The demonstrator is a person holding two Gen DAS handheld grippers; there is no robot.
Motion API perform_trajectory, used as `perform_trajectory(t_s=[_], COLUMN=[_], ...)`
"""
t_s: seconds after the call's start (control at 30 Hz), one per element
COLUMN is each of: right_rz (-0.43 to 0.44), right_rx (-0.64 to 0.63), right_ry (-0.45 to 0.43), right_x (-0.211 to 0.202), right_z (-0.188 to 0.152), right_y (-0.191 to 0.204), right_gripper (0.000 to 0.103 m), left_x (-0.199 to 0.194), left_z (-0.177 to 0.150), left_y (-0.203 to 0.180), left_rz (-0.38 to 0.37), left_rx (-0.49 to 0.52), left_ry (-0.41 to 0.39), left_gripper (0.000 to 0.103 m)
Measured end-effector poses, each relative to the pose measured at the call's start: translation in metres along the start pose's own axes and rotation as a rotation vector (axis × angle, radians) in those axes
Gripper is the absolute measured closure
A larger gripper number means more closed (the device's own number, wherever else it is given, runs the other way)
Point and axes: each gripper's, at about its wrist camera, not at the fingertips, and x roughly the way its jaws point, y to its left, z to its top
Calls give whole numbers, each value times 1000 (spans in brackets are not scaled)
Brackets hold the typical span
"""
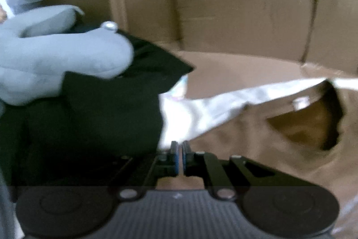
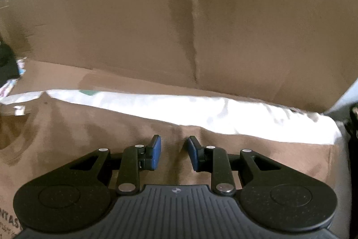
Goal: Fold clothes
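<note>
A tan shirt (image 1: 257, 145) lies spread on the cardboard, its neck opening (image 1: 313, 124) to the right. Under its far edge a white garment (image 1: 201, 111) sticks out. My left gripper (image 1: 180, 147) is shut at the shirt's near left edge, with tan fabric apparently pinched between the pads. In the right wrist view the same tan shirt (image 2: 111, 127) fills the foreground, and the white garment (image 2: 223, 111) runs as a band behind it. My right gripper (image 2: 174, 145) hangs open just over the tan cloth with nothing between its blue pads.
A black garment (image 1: 100, 115) lies left of the shirt, with a grey-blue garment (image 1: 67, 53) bearing a metal snap on top. Upright cardboard walls (image 1: 223, 10) (image 2: 156, 26) close off the back. A bare strip of cardboard floor (image 1: 235, 73) lies beyond the white garment.
</note>
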Motion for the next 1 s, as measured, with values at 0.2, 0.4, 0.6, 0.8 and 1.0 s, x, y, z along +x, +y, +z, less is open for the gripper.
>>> perform_trajectory(t_s=[0.2, 0.4, 0.6, 0.8, 1.0], right_rz=[52, 130, 160, 194, 298], right_rx=[-64, -95, -99, -126, -243], right_ry=[-12, -17, -17, -69, -67], right_x=[-3, 2, 12, 7, -19], right_z=[-3, -2, 1, 8, -5], right_y=[19, 42, 67, 94, 115], right_gripper=[70, 70, 70, 70, 68], left_x=[12, 36, 55, 53, 29], left_z=[7, 10, 7, 6, -1], left_y=[-31, -52, -45, -39, -40], left_rz=[-97, -127, -108, -68, -86], left_rx=[44, 46, -25, -13, 33], left_ry=[-13, 18, 41, 28, -12], left_gripper=[97, 97, 97, 100, 95])
